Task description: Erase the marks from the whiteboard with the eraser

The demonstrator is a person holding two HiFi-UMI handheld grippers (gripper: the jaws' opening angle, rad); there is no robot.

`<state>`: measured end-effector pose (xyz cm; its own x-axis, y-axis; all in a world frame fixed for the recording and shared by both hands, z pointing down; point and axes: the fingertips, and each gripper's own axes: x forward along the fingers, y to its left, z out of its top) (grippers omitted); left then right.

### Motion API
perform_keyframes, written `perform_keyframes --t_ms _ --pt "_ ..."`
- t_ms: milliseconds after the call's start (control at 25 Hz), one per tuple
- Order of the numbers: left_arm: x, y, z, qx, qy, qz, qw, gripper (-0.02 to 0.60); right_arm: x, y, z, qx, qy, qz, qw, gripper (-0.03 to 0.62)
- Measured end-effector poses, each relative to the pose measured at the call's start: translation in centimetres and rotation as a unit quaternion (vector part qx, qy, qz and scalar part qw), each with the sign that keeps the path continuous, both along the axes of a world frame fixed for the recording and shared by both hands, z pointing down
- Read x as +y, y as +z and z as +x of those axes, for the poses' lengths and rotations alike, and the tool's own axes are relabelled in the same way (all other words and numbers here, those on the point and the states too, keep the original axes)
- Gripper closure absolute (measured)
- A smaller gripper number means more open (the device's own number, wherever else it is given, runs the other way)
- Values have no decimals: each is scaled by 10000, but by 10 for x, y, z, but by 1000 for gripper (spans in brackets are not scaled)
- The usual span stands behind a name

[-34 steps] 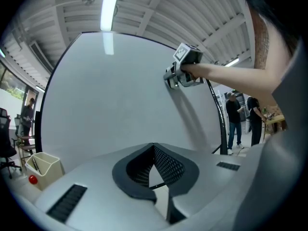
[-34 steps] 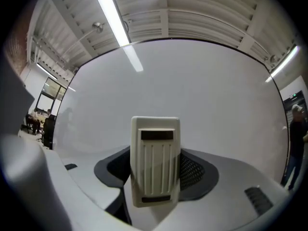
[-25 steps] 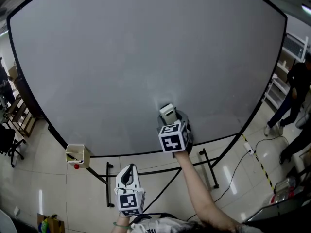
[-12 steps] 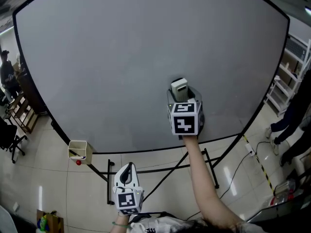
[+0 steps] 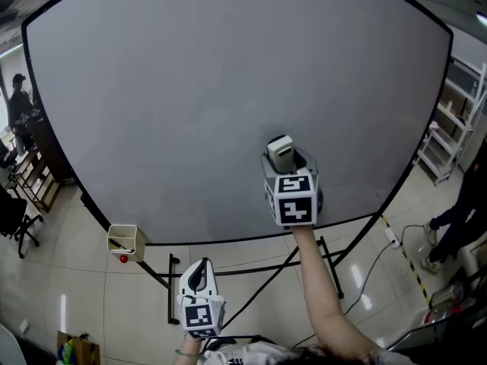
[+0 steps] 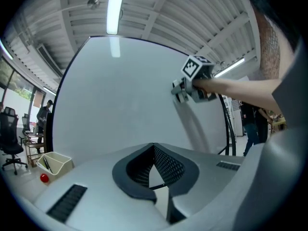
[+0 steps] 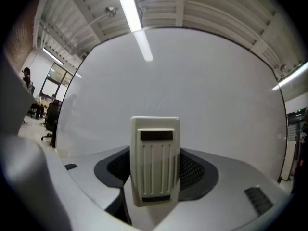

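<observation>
Right hand-held gripper (image 5: 283, 163) clamps eraser (image 5: 280, 150) against whiteboard (image 5: 228, 90) near lower edge (right of centre); wide board surface above. Left hand-held gripper (image 5: 199, 274) jaws together, empty, below lower edge.

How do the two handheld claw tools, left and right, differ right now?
The right gripper is clamped on a cream plastic eraser; the left gripper has its jaws together on nothing. The right gripper is raised in front of the large white whiteboard; the left gripper hangs low, below its bottom edge. Both point towards the board and carry a black-and-white marker cube.
</observation>
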<state>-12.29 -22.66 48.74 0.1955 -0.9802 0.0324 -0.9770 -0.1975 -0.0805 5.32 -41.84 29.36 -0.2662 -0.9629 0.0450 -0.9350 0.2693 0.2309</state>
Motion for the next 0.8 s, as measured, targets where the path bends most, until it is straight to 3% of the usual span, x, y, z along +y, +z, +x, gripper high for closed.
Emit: perform_keyframes --t_ms 80,200,360,480,560,640,800 --pt "-1 -1 1 7 -1 8 10000 580 -1 -64 10 -246 26 549 9982 315" --pt "-2 -1 3 18 2 2 10000 580 -11 -102 9 -383 242 608 9971 315" --pt "-2 4 -1 47 -36 -41 10000 579 -13 -39 -5 -587 377 179 9974 315" --pt "-3 3 -2 211 -92 -64 9997 580 -12 46 -20 58 340 -657 9972 318" --pt "-4 1 -2 313 -118 -52 9994 579 -10 75 -27 334 206 -872 9954 316" --pt "-2 0 -1 280 -113 -52 9995 579 -3 53 -25 83 28 -664 9978 316" --pt "-3 -1 -3 355 -174 -92 9992 580 -1 -79 0 -287 100 370 9989 316"
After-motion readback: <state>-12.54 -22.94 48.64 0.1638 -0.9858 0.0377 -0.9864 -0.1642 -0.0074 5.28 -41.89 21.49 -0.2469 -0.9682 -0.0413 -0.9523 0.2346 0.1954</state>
